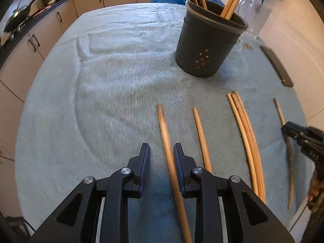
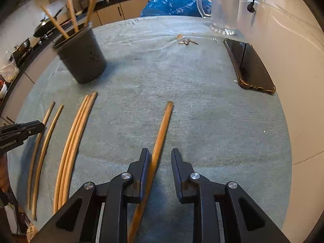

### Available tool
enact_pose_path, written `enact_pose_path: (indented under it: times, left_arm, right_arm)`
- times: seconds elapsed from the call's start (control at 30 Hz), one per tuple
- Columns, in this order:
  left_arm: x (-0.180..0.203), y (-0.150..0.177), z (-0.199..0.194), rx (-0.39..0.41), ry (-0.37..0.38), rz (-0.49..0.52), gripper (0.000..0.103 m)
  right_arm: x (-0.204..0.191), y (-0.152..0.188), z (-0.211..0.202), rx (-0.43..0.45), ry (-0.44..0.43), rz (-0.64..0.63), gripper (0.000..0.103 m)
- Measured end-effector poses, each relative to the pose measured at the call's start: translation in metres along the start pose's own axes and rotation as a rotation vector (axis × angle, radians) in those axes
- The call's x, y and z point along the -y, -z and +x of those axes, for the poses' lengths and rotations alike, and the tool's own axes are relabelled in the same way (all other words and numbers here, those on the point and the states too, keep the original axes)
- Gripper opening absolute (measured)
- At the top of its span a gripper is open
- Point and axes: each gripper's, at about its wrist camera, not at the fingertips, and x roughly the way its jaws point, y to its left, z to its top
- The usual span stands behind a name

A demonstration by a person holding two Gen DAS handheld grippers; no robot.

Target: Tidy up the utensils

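Several wooden chopsticks lie on a grey-blue towel (image 1: pixel 113 93). My left gripper (image 1: pixel 161 151) is open, with one chopstick (image 1: pixel 165 133) lying between its fingers, close to the right finger. My right gripper (image 2: pixel 160 156) is open, with another chopstick (image 2: pixel 162 129) between its fingers, against the left finger. A dark utensil holder (image 1: pixel 206 42) stands upright at the back with several chopsticks in it; it also shows in the right wrist view (image 2: pixel 81 58). A bundle of three chopsticks (image 1: pixel 245 129) lies between the grippers. The right gripper shows at the left view's edge (image 1: pixel 303 139).
A phone in a brown case (image 2: pixel 249 64) lies at the towel's right edge. A clear glass mug (image 2: pixel 220 8) stands at the back right, with small metal bits (image 2: pixel 186 41) nearby. A blue bag (image 2: pixel 172 2) sits behind the table. Kitchen cabinets (image 1: pixel 50 30) run along the left.
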Motion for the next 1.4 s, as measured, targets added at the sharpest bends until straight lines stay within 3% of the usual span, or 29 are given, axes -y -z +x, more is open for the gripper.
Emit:
enact_pose_path:
  times: [0.13,0.43,0.53,0.6,0.73,0.9,1.23,1.4]
  left_arm:
    - [0.005,-0.020,0.009,-0.040,-0.036,0.044,0.024]
    - [0.001,-0.040,0.016,-0.073,-0.032,0.056,0.024]
    - [0.006,-0.040,0.015,-0.052,-0.044,0.072,0.008]
    - [0.002,-0.035,0.012,-0.032,-0.029,0.042,0.006]
    - [-0.010,-0.027,-0.009,0.056,-0.001,-0.025,0.006]
    - [-0.016,-0.010,-0.054,0.173,0.018,-0.042,0.006]
    - [-0.007,0.017,-0.134,0.370,0.112,-0.080,0.006]
    - [0.009,0.033,-0.158,0.476,0.052,-0.046,0.006]
  right_arm:
    - [-0.003,-0.017,0.009,-0.037,0.047,-0.025,0.022]
    - [-0.013,-0.062,0.031,-0.143,0.086,-0.037,0.019]
    - [-0.016,-0.068,0.034,-0.155,0.081,-0.047,0.011]
    - [-0.019,-0.067,0.033,-0.142,0.083,-0.052,0.009]
    - [-0.015,-0.059,0.023,-0.080,0.031,-0.001,0.007]
    - [-0.012,-0.049,-0.016,0.066,-0.037,0.051,0.007]
    - [-0.028,-0.027,-0.107,0.357,-0.069,0.035,0.007]
    - [-0.043,-0.008,-0.141,0.449,-0.083,0.018,0.007]
